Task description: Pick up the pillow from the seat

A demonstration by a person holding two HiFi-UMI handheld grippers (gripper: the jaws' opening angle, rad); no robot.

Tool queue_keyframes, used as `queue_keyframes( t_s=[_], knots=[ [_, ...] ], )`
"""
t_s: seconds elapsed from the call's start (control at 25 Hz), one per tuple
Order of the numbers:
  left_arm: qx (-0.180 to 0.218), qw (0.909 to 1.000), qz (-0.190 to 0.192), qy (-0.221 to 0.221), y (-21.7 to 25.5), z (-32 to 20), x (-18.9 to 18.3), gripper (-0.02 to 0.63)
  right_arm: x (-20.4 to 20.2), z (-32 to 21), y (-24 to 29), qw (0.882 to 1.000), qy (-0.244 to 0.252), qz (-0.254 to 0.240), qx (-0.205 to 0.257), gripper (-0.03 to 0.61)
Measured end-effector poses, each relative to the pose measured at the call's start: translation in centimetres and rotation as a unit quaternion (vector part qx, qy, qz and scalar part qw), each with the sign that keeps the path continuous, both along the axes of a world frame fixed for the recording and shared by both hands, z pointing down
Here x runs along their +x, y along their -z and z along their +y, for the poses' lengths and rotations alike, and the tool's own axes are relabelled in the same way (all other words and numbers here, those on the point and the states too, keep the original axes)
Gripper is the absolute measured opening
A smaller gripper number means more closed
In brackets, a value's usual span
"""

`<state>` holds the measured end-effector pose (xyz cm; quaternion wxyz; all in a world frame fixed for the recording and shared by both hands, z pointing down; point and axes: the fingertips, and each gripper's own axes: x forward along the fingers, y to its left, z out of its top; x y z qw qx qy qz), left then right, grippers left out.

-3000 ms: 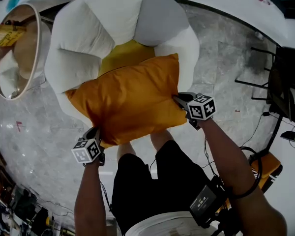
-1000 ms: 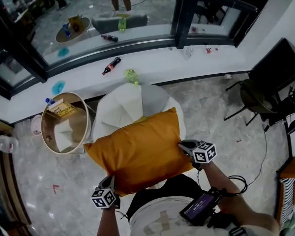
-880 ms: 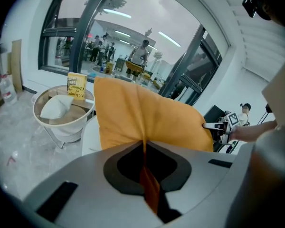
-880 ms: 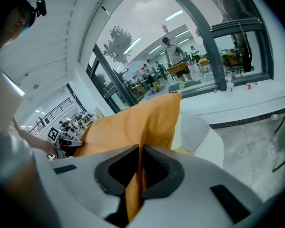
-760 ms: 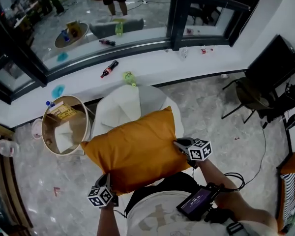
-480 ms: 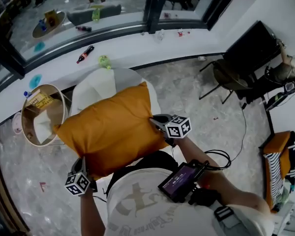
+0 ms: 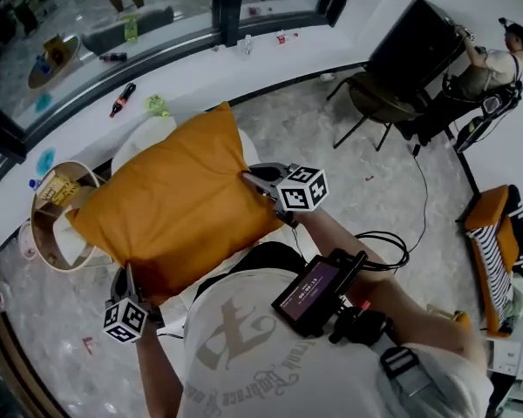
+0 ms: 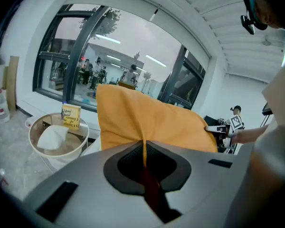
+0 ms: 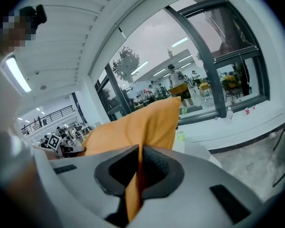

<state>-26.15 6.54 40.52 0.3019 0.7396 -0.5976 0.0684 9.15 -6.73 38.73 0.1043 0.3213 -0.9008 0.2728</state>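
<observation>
An orange pillow [image 7: 174, 203] hangs in the air above the white seat [image 7: 145, 133], held flat between both grippers. My left gripper [image 7: 126, 279] is shut on the pillow's near left corner, my right gripper [image 7: 254, 181] is shut on its right edge. In the left gripper view the pillow [image 8: 149, 122] runs into the closed jaws, and the right gripper [image 8: 213, 129] shows at its far side. In the right gripper view a fold of the pillow [image 9: 133, 125] is pinched between the jaws, with the left gripper [image 9: 69, 149] beyond it.
A round wooden-rimmed basket [image 7: 50, 226] with white cloth stands left of the seat. A white ledge [image 7: 174, 77] with bottles runs below the window. A black chair [image 7: 375, 103] and cables lie to the right, where a person [image 7: 497, 59] sits at the far corner.
Both grippers have risen with the pillow, which now hangs well above the seat. The view has swung so that the seat and basket have shifted to the left.
</observation>
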Motion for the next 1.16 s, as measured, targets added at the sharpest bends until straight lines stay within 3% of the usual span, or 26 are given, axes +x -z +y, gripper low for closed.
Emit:
queue_keyframes(
  t_s=[0.32, 1.16],
  knots=[
    [0.041, 0.999, -0.01, -0.018, 3.3, 0.4, -0.4, 0.015, 0.3, 2.0, 2.9, 0.999, -0.023, -0.016, 0.043, 0.028],
    [0.018, 0.9988, -0.002, -0.045, 1.0, 0.5, -0.5, 0.015, 0.9, 4.2, 0.5, 0.998, -0.052, -0.007, 0.021, 0.028]
  ],
)
